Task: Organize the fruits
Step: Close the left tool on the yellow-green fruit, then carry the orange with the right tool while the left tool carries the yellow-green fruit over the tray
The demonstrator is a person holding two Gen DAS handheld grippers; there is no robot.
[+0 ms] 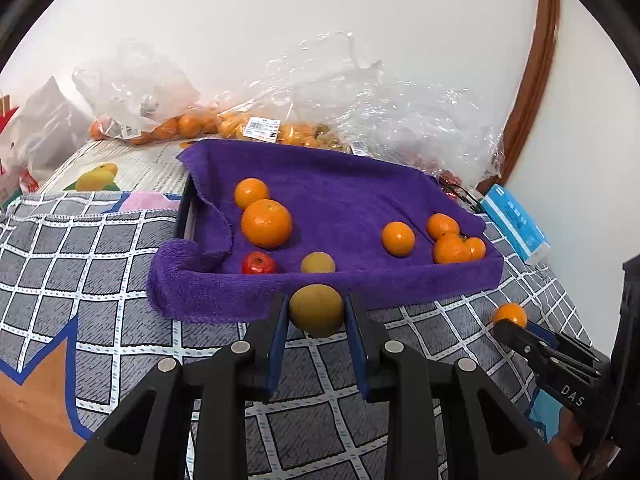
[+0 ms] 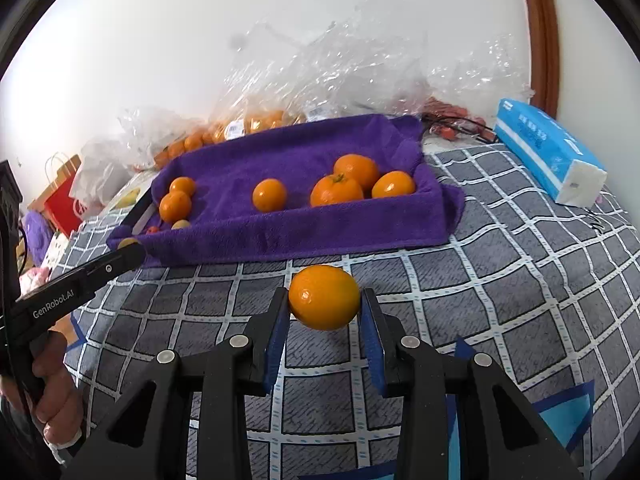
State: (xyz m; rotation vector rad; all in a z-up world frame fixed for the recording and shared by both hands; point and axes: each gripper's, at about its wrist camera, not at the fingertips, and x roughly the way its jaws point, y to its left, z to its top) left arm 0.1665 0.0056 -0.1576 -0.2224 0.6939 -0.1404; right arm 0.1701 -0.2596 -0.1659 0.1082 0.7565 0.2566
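Through my left wrist camera, my left gripper point(image 1: 317, 312) is clenched on a round yellow-brown fruit point(image 1: 316, 310), its blue pads pressing both sides, held just above the checked cloth point(image 1: 100, 280) at the near edge of the purple towel point(image 1: 320, 184). The towel lines a tray holding several oranges point(image 1: 266, 223), a small red fruit point(image 1: 259, 263) and another yellow-brown fruit point(image 1: 317, 263). Clear plastic bags point(image 1: 360, 92) with more oranges lie behind it against the wall. At the right edge my right gripper point(image 1: 508, 320) shows, pinching a small orange point(image 1: 509, 314). Through my right wrist camera, my right gripper point(image 2: 325, 300) grasps that orange point(image 2: 324, 297) between its blue pads, above the checked cloth and just in front of the towel point(image 2: 300, 236). Oranges sit in two groups inside it, left and right, one between them. A blue tissue pack point(image 2: 548, 152) lies to the right. My left gripper point(image 2: 128, 250) reaches in from the left, my hand point(image 2: 56, 396) around its handle.
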